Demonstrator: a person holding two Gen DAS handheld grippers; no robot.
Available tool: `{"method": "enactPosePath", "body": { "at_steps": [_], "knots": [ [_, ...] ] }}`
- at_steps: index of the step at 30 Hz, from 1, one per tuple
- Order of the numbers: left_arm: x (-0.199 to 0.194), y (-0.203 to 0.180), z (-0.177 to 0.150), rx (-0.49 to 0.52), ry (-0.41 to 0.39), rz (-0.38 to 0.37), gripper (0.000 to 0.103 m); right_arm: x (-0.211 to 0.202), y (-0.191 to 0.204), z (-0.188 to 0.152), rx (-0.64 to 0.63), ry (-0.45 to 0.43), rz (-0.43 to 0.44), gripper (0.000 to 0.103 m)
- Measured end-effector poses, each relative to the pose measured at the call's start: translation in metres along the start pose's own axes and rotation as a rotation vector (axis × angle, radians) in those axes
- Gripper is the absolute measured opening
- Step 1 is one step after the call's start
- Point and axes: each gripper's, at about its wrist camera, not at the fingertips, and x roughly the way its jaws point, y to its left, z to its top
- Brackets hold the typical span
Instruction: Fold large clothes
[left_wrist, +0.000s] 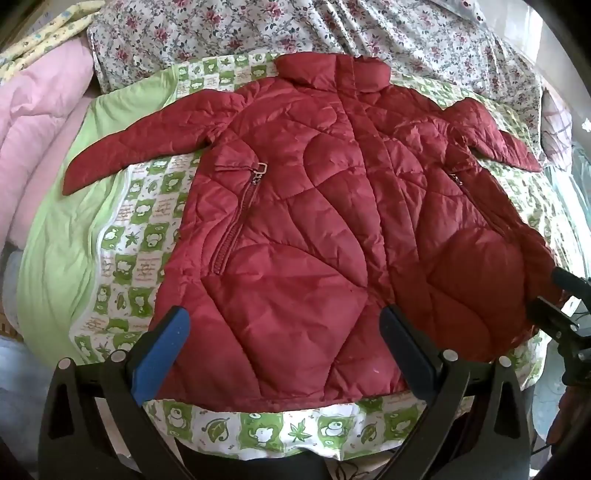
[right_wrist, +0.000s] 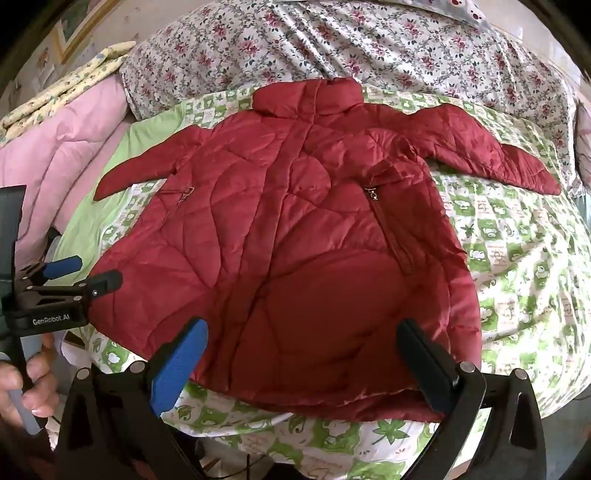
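Red jacket (left_wrist: 303, 206) lies flat, hem edge at bed edge (left_wrist: 280, 432).

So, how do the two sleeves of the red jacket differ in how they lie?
In the left wrist view, the left-side sleeve lies straight and flat, reaching onto the plain green sheet. The right-side sleeve looks bunched and creased near its shoulder, and it lies over the green patterned cover. Both sleeves are spread out from the jacket, neither is folded in yet, and both slant down away from the collar.
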Motion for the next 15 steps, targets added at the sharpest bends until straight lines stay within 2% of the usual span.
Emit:
{"method": "enactPosePath", "body": {
  "at_steps": [15],
  "knots": [
    [-0.0008, -0.0015, 0.0052, -0.002, 0.004, -0.005, 0.103, 0.0004, 0.0016, -0.0006, -0.004, -0.012, -0.003, 0.102]
  ]
}}
